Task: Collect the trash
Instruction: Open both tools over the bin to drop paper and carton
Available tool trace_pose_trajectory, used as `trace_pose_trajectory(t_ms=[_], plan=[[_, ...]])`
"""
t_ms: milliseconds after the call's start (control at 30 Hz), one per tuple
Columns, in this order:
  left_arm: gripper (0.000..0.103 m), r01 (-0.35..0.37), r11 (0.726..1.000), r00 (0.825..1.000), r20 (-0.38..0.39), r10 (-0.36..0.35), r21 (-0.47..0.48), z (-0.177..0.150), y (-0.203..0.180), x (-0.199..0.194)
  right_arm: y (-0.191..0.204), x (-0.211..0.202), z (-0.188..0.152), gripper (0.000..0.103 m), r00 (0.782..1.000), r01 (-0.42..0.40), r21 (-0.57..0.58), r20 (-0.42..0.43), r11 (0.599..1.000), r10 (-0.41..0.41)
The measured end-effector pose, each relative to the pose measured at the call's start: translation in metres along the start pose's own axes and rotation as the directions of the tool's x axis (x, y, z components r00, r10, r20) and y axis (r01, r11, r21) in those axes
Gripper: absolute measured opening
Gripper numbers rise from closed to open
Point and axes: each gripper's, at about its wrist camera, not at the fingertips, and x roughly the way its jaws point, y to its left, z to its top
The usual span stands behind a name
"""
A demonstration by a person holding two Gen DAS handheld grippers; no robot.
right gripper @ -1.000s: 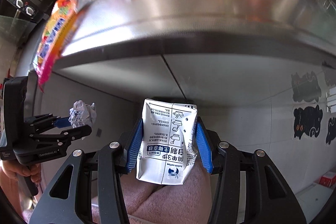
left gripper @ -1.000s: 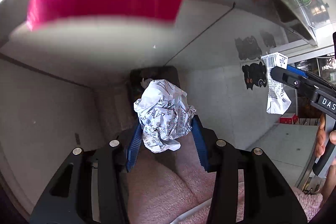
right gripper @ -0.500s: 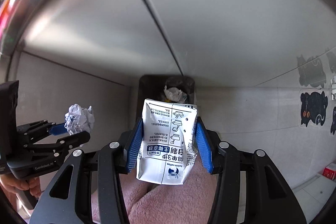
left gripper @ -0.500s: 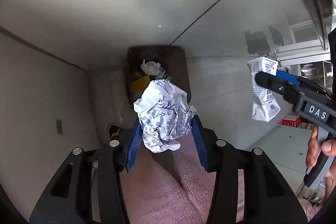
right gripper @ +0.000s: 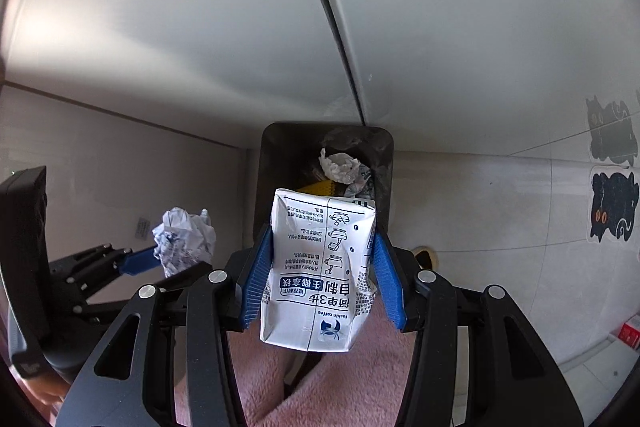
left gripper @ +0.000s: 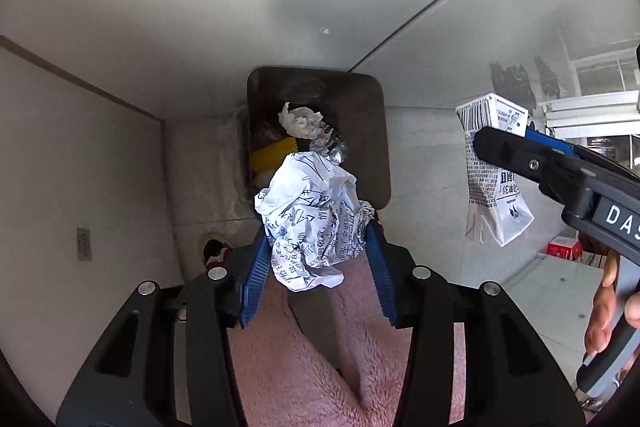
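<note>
My left gripper (left gripper: 316, 231) is shut on a crumpled ball of printed paper (left gripper: 312, 219), pointing steeply down over a dark trash bin (left gripper: 364, 131) on the floor. The bin holds white tissue, foil and something yellow. My right gripper (right gripper: 322, 251) is shut on a white carton with blue print (right gripper: 320, 267), also above the bin (right gripper: 272, 163). In the left wrist view the carton (left gripper: 494, 171) and the right gripper (left gripper: 480, 143) hang at the right. The right wrist view shows the paper ball (right gripper: 184, 239) in the left gripper (right gripper: 160, 255) at the left.
A pale cabinet front (left gripper: 240, 7) rises behind the bin, and the floor is light tile (right gripper: 500, 207). Black cat stickers (right gripper: 612, 207) sit on the floor at the right. A person's pink fleecy trouser legs (left gripper: 320, 367) fill the lower foreground. A red box (left gripper: 564, 249) lies far right.
Both grippers have sunk toward the floor, each keeping its hold. The counter edge and packets have left the top of both views, and the bin looks larger and closer.
</note>
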Motion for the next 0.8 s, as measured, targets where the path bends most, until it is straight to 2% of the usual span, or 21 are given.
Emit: trace_pose_trajectory(t_ms=[233, 267, 300, 333, 367, 400, 500, 533, 600, 633, 800], plan=[[0.050, -0.001, 1.000, 1.000, 0.004, 0.001, -0.007, 0.005, 0.006, -0.004, 0.004, 0.007, 0.009, 0.053, 1.000, -0.014, 0.025, -0.005, 1.000, 0.014], [0.059, -0.006, 1.000, 1.000, 0.004, 0.006, -0.010, 0.006, 0.007, -0.005, 0.004, 0.007, 0.010, 0.057, 1.000, -0.013, 0.030, -0.003, 0.999, 0.014], [0.066, -0.001, 1.000, 1.000, 0.007, 0.001, -0.015, 0.006, 0.007, -0.008, 0.003, 0.006, 0.011, 0.065, 1.000, -0.010, 0.036, 0.002, 0.999, 0.010], [0.068, 0.002, 1.000, 1.000, 0.009, -0.001, -0.016, 0.006, 0.008, -0.011, 0.002, 0.005, 0.011, 0.069, 1.000, -0.010, 0.041, 0.005, 0.999, 0.010], [0.074, -0.004, 1.000, 1.000, 0.010, 0.004, -0.016, 0.007, 0.008, -0.011, 0.002, 0.003, 0.012, 0.071, 1.000, -0.006, 0.045, 0.006, 0.999, 0.006], [0.084, -0.010, 1.000, 1.000, 0.011, 0.010, -0.016, 0.007, 0.008, -0.014, 0.002, 0.003, 0.013, 0.078, 1.000, 0.001, 0.050, 0.008, 0.999, -0.001], [0.092, -0.012, 1.000, 1.000, 0.020, 0.012, -0.017, 0.005, 0.007, -0.023, -0.001, -0.001, 0.014, 0.088, 1.000, 0.011, 0.070, 0.014, 0.997, -0.012], [0.093, -0.012, 1.000, 1.000, 0.025, 0.013, -0.019, 0.004, 0.007, -0.027, -0.002, -0.005, 0.014, 0.093, 1.000, 0.013, 0.076, 0.016, 0.997, -0.014], [0.094, -0.012, 1.000, 0.999, 0.040, 0.013, -0.020, 0.001, 0.006, -0.037, -0.001, -0.013, 0.014, 0.094, 1.000, 0.016, 0.077, 0.019, 0.997, -0.018], [0.095, -0.011, 1.000, 0.999, 0.051, 0.012, -0.021, 0.000, 0.005, -0.043, 0.000, -0.018, 0.013, 0.099, 1.000, 0.019, 0.075, 0.023, 0.997, -0.020], [0.095, 0.001, 1.000, 0.996, 0.091, 0.000, -0.009, -0.009, 0.002, -0.079, 0.004, -0.046, 0.011, 0.100, 0.999, 0.022, 0.059, 0.036, 0.998, -0.024]])
